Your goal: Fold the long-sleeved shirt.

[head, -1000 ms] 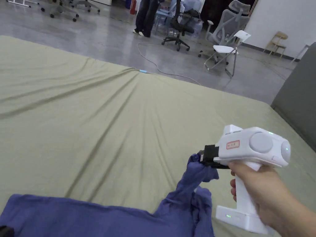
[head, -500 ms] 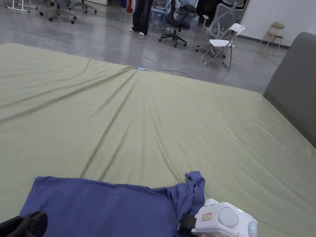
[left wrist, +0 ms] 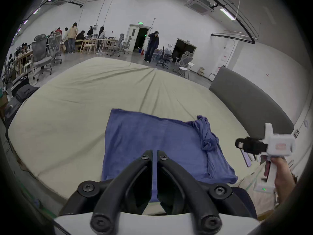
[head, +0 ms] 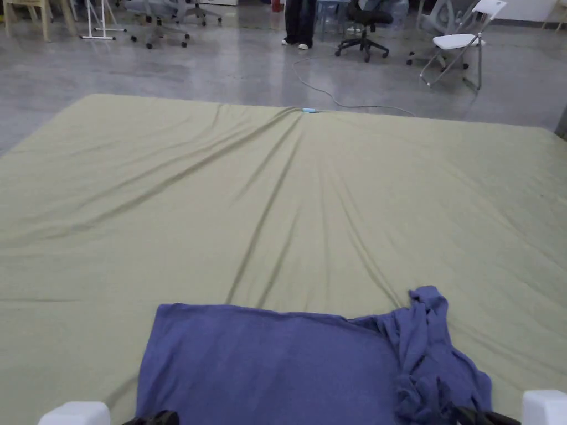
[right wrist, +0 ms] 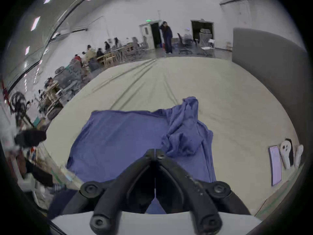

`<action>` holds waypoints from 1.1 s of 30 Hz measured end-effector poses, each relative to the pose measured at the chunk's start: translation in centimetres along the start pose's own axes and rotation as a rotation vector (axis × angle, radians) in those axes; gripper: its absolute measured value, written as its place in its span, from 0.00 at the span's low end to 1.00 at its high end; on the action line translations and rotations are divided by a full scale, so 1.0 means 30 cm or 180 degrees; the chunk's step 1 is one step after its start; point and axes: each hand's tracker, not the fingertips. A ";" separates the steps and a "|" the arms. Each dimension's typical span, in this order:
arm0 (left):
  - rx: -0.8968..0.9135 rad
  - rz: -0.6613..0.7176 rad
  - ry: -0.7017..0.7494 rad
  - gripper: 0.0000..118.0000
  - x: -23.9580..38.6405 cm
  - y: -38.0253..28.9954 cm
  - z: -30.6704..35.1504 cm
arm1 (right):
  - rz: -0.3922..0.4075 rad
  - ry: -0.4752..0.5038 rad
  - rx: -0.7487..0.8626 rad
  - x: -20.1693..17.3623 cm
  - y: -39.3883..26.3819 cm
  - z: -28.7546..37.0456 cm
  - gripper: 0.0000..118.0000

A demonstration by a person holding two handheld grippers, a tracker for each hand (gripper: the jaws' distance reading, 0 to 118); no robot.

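A blue-purple long-sleeved shirt (head: 277, 365) (left wrist: 152, 137) (right wrist: 118, 137) lies mostly flat near the front edge of an olive-green sheet (head: 277, 193). One sleeve (head: 426, 343) (left wrist: 206, 137) (right wrist: 186, 131) lies bunched along its right side. My left gripper (left wrist: 154, 154) (head: 160, 416) hovers over the shirt's near edge, its jaws a thin slit apart with nothing between them. My right gripper (right wrist: 155, 152) (head: 482, 416) is shut and empty above the shirt's near right part. From the left gripper view, a hand holds the right gripper (left wrist: 238, 143) in the air, right of the shirt.
A grey headboard (left wrist: 250, 103) (right wrist: 267, 69) bounds the bed on the right. A phone (right wrist: 275, 164) and two white devices (right wrist: 286, 155) lie on the sheet at its right side. Beyond the far edge are a floor cable (head: 332, 97), office chairs, a white folding chair (head: 459, 41) and a standing person (head: 299, 22).
The right gripper has let go of the sleeve, which now lies bunched on the shirt, and has drawn back to the near edge. The head camera has swung round, so the picture shifted.
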 end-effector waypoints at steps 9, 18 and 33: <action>-0.0054 0.0112 0.0616 0.97 -0.222 0.272 -0.592 | 0.0042 -0.0148 0.0041 0.050 0.012 -0.009 0.03; -0.0599 -0.0708 0.1137 0.42 -0.265 0.250 -1.044 | -0.0139 -0.0467 -0.0279 0.176 0.102 -0.206 0.03; -0.0285 -0.0640 0.0553 0.01 -0.204 0.340 -0.835 | -0.1038 -0.0679 -0.1577 0.410 0.582 -1.103 0.90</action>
